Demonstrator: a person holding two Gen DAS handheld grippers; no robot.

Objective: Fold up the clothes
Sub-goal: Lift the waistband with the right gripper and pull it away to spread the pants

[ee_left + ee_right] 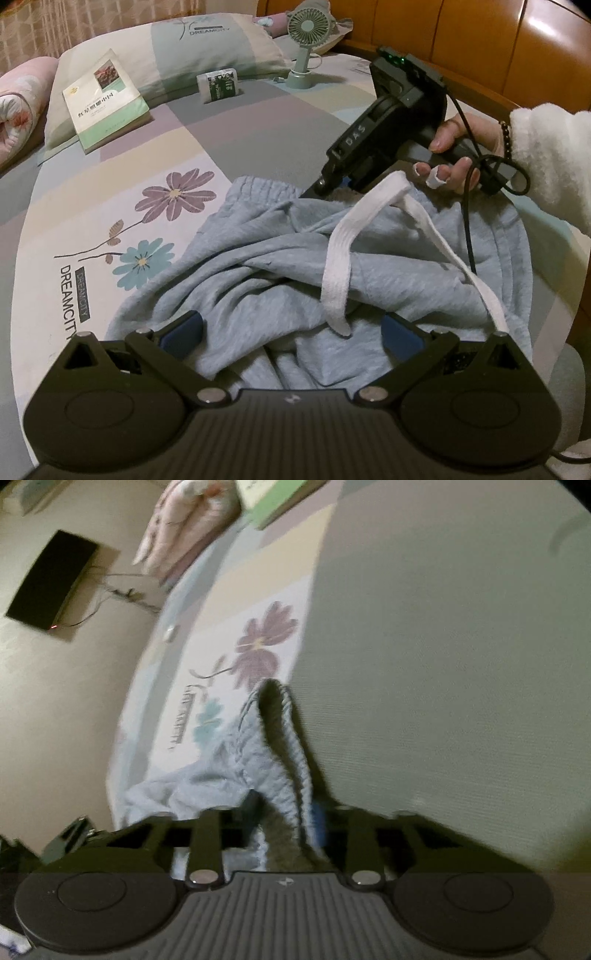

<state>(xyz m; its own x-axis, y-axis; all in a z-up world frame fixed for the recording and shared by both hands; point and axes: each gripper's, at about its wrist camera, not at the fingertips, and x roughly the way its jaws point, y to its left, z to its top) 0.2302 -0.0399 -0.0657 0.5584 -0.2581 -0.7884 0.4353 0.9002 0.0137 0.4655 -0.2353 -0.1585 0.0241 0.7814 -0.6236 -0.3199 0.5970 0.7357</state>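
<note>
Now, left wrist view: looking down and forward along the bed sheet point(207, 122), patchwork with printed flowers and the word DREAMCITY.
Grey sweatpants point(258, 266): crumpled in a heap at centre frame, spreading from 6 o'clock up toward 1 o'clock, elastic waistband at the upper edge.
White drawstring point(338, 258): lies over the heap in a loop, one end hanging near centre, the other running to 4 o'clock.
Left hand-held gripper point(291, 334): at 6 o'clock, jaws set wide, blue pads either side of the cloth and not pressing on it.
Right hand-held gripper point(314, 190): at 1 o'clock, tip down at the waistband; its jaws are hidden by the cloth in this view.
Right hand point(458, 147): wraps the handle, in a white fleecy sleeve with a bead bracelet.
Background: a book point(107, 103) at 10 o'clock leaning on a pillow point(207, 44), a small pack point(218, 86) at 12 o'clock, a green desk fan point(308, 40) just right of it, a wooden headboard point(480, 44) at 2 o'clock.

Right wrist view: blurred, tilted across the bed toward a wall.
Right hand-held gripper point(282, 814): jaws narrow, pinched on the ribbed waistband of the grey sweatpants point(266, 760), which rises from between the fingers toward centre frame.
Rest of the garment: trails to 8 o'clock over the flower print.
Dark box point(51, 579): on the wall at 10 o'clock.
</note>
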